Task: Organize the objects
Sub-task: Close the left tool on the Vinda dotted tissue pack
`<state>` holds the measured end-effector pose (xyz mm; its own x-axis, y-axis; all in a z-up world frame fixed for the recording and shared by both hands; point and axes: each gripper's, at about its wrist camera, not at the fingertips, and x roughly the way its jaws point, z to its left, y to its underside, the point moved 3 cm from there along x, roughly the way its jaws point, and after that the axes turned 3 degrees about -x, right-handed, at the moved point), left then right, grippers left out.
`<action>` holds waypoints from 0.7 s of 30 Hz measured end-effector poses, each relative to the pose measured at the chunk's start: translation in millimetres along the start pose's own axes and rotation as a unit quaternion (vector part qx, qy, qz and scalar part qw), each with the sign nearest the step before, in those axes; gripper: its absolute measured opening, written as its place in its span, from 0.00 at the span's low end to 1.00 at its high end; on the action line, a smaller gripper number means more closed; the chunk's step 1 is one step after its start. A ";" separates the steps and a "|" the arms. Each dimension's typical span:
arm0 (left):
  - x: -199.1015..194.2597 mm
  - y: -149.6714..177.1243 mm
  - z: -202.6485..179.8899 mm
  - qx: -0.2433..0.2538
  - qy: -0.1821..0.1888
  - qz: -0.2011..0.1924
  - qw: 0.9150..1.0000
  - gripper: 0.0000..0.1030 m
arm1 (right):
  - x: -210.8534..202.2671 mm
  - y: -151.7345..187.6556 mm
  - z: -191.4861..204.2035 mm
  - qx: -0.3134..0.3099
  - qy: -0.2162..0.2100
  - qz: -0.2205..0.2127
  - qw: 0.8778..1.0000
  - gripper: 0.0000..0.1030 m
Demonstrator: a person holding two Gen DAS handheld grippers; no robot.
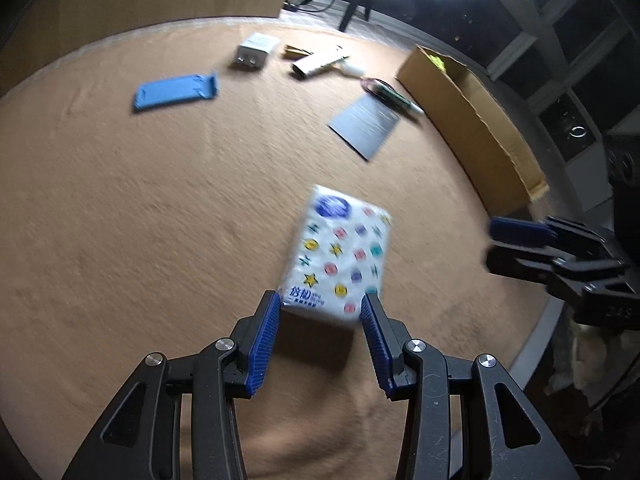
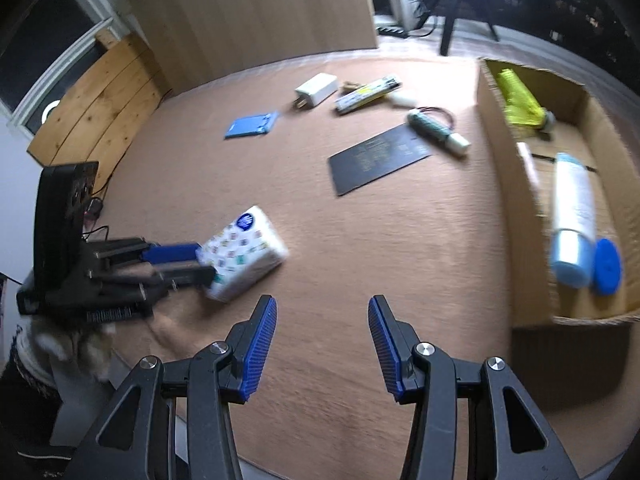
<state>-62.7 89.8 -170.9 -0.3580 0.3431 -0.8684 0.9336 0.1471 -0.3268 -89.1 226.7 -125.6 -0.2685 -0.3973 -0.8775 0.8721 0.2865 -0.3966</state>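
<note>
My left gripper (image 1: 320, 300) is shut on the near end of a white tissue pack (image 1: 340, 252) printed with coloured dots and stars, held a little above the brown table. The pack (image 2: 244, 254) and the left gripper (image 2: 200, 264) show at the left of the right wrist view. My right gripper (image 2: 322, 304) is open and empty over the table's near part; it also shows at the right edge of the left wrist view (image 1: 494, 246). An open cardboard box (image 2: 520, 184) stands at the right.
On the table lie a black card (image 2: 376, 162), a green-and-white tube (image 2: 438, 132), a blue flat case (image 2: 250, 126), a white charger (image 2: 316, 88) and a long white packet (image 2: 368, 94). The box holds a blue bottle (image 2: 572, 216), a blue lid (image 2: 608, 266) and a yellow bag (image 2: 520, 100).
</note>
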 end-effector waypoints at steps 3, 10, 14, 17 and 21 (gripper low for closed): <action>4.2 6.8 -11.0 -0.005 0.020 0.002 1.000 0.44 | 9.0 -2.2 4.2 0.005 -0.013 0.006 1.000 0.43; 2.3 10.6 -26.6 0.013 -0.003 -0.003 1.000 0.49 | 27.4 -13.4 6.0 0.018 -0.042 0.016 0.999 0.43; -0.9 3.8 -24.0 0.011 -0.014 -0.011 1.000 0.60 | 38.1 -22.6 10.2 0.027 -0.061 0.025 0.997 0.43; 1.4 -1.2 -23.7 0.012 -0.015 -0.012 1.000 0.61 | 46.6 -28.0 13.3 0.033 -0.070 0.034 0.996 0.43; 9.5 -5.3 -23.3 0.012 -0.014 -0.009 1.000 0.61 | 58.6 -33.0 14.5 0.046 -0.084 0.048 0.994 0.43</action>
<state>-71.4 113.9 -168.8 -0.3749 0.3138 -0.8723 0.9271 0.1302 -0.3516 -127.7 181.3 -160.1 -0.1162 -0.5145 -0.8496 0.9262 0.2527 -0.2797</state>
